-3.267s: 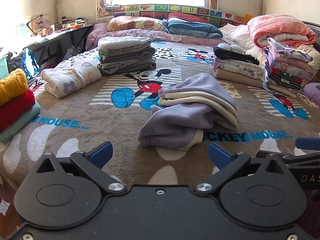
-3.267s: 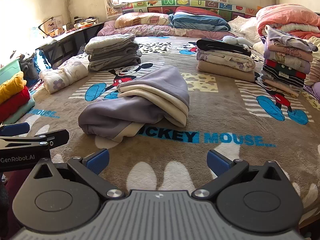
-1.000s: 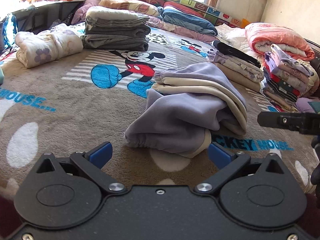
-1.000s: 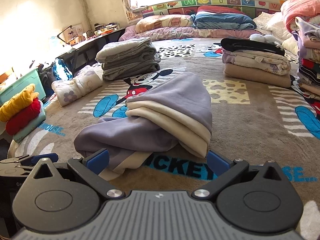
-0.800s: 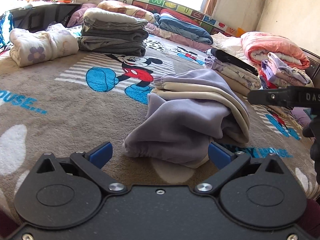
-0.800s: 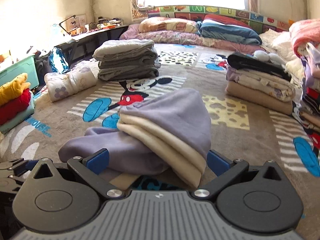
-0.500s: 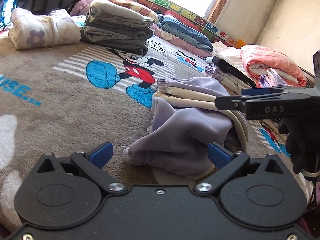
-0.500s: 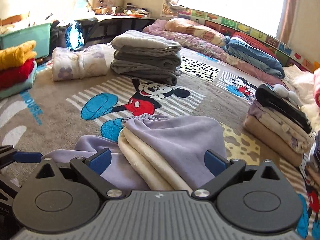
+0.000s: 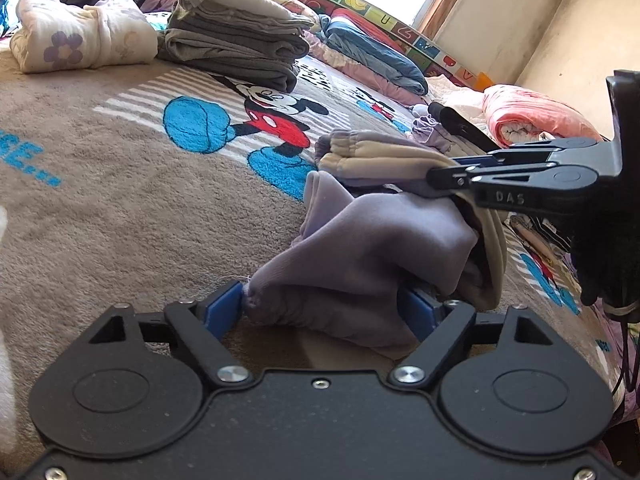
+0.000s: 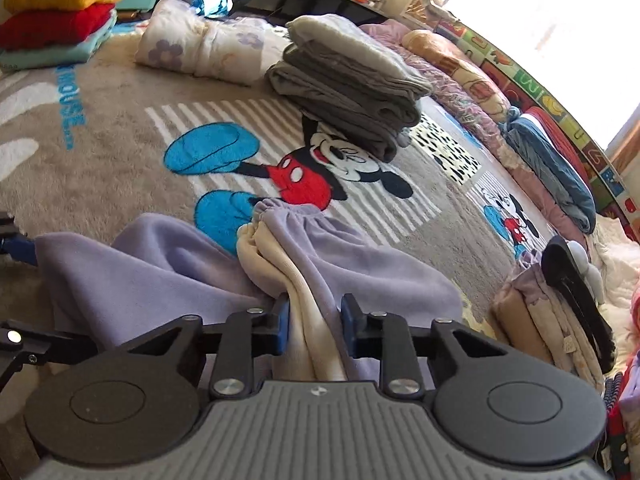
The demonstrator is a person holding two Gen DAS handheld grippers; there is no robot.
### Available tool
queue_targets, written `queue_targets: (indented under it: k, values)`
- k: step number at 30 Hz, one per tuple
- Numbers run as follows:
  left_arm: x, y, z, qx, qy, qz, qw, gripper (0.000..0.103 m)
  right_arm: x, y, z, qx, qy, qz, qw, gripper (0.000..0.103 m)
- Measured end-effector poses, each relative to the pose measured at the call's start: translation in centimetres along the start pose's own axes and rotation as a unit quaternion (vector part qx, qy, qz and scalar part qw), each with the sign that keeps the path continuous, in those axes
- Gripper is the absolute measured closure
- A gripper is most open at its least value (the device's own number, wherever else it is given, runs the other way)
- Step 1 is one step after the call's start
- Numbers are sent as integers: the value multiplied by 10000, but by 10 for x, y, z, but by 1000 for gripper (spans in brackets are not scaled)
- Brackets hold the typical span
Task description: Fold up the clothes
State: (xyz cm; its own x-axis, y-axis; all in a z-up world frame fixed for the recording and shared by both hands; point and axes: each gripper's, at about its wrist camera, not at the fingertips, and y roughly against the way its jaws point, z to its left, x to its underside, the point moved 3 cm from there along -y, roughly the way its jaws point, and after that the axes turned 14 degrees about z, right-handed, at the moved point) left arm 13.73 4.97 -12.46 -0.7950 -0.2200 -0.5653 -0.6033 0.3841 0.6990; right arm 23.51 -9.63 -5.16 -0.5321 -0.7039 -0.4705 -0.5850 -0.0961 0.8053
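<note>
Lilac fleece trousers (image 9: pixel 372 236) with cream lining lie half folded on the Mickey Mouse blanket (image 9: pixel 100 200). My left gripper (image 9: pixel 320 308) sits low at the near cuff end. Its jaws are closing, with the bunched cuff between the blue pads but not visibly squeezed. My right gripper (image 10: pixel 314 324) has its jaws closing too, and its pads pinch the cream and lilac folded layers (image 10: pixel 308 312). In the left wrist view the right gripper (image 9: pixel 440 178) comes in from the right, clamped on the upper fold, and a dark-gloved hand (image 9: pixel 600 252) holds it.
A grey folded stack (image 10: pixel 352 84) and a floral rolled bundle (image 10: pixel 200 52) lie beyond the trousers. Yellow, red and teal knits (image 10: pixel 56 12) are piled at far left. More folded stacks (image 10: pixel 552 328) and a pink quilt (image 9: pixel 532 120) stand to the right.
The right gripper swung in over the trousers, rolled, and closed on the folded layers. The left gripper dropped closer to the cuff end and its jaws narrowed around it.
</note>
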Motion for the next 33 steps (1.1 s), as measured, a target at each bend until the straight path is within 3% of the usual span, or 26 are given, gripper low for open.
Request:
queue_targets:
  k: [3, 7, 14, 20, 23, 29, 30, 32, 33]
  values:
    - [1, 0, -1, -20, 3, -8, 10000, 19, 10, 9, -33, -315, -850, -256, 9956, 83]
    - [1, -1, -3, -75, -15, -18, 10000, 19, 38, 21, -79, -732, -2060, -594, 9740, 84]
    - [2, 0, -3, -81, 36, -36, 10000, 19, 110, 28, -138, -1422, -3937, -1190, 9003, 85]
    - [4, 0, -5, -145, -6, -48, 9999, 19, 186, 14, -164, -1986, -5417, -1556, 8018, 86]
    - [5, -1, -6, -177, -28, -49, 9998, 19, 225, 1, -168, -2213, -6092, -1673, 7429, 86]
    - [6, -1, -8, -236, -65, -48, 9997, 19, 309, -30, -168, -2592, -7383, -1850, 5945, 86]
    - [6, -1, -7, -236, -64, -46, 9997, 19, 320, -32, -167, -2546, -7513, -1836, 5806, 86]
    - [7, -1, -7, -225, -46, -43, 9997, 19, 328, -28, -166, -2301, -7401, -1754, 6070, 86]
    - [7, -1, -7, -225, -40, -42, 9997, 19, 324, -20, -165, -2097, -7191, -1710, 6401, 85]
